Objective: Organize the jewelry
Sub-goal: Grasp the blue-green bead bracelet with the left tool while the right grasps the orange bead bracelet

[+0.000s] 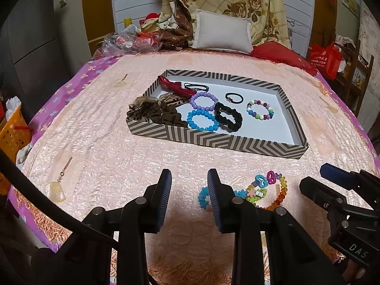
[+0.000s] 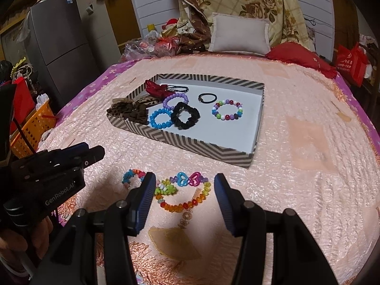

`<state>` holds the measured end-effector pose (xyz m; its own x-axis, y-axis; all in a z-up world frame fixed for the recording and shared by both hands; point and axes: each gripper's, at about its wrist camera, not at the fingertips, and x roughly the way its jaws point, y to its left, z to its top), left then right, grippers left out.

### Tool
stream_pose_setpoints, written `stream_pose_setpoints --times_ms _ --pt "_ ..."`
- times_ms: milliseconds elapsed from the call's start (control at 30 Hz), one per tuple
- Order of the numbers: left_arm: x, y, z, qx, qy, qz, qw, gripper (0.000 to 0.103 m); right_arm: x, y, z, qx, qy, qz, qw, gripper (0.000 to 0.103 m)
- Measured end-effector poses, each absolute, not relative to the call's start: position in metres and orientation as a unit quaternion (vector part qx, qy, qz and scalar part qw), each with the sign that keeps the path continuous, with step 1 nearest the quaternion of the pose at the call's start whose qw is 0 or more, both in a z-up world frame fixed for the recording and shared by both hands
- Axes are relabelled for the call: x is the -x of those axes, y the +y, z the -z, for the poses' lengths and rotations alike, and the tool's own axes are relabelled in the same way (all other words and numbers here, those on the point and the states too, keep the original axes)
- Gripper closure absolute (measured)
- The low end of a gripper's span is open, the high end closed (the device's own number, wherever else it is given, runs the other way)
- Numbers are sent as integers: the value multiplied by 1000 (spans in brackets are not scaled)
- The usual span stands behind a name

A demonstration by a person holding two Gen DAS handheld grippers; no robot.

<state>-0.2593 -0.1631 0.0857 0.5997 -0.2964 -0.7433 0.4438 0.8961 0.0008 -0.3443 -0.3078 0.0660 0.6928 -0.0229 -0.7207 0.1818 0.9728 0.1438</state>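
a: status of the tray [image 2: 201,146]?

b: i read it as the collection point. it sits mid-bed on the pink bedspread [image 2: 308,109], and the sorted items lie flat inside it so each can be seen: blue bead bracelet [image 2: 159,118], purple bead bracelet [image 2: 175,100], black scrunchie [image 2: 185,116], mixed-colour bead bracelet [image 2: 227,109], thin black hair tie [image 2: 207,97]. the brown bow [image 1: 152,112] and the red bow [image 1: 175,86] are grouped at its left end.

a: what remains outside?

b: a small pile on the bedspread, just in front of the tray's near wall: an orange bead bracelet [image 2: 187,201] tangled with a chain of heart-shaped links [image 2: 188,179], and a turquoise bead bracelet [image 2: 131,178] just beside them. my judgement: these are the pending items.

a: finger state?

b: right gripper [image 2: 185,198]: fingers spread wide, empty, straddling the orange bracelet from above, apparently aligned for a pick. left gripper [image 1: 188,194]: fingers parted, holding nothing, with its right finger [image 1: 215,197] covering part of the turquoise bracelet in that view. contact with the bedspread cannot be confirmed for either.

a: caution?

b: the tangled pieces may lift together.
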Motion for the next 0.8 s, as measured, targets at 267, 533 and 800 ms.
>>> stream_pose_setpoints --times_ms 267,533,800 --pt "254 -160 -80 -89 407 207 885 75 343 -313 -54 -102 404 59 907 50" --pt "234 -134 -66 -59 443 191 874 75 340 -317 -28 -89 435 55 894 50" --pt "222 -136 -43 -14 503 235 832 75 327 -323 -12 -92 450 62 886 50"
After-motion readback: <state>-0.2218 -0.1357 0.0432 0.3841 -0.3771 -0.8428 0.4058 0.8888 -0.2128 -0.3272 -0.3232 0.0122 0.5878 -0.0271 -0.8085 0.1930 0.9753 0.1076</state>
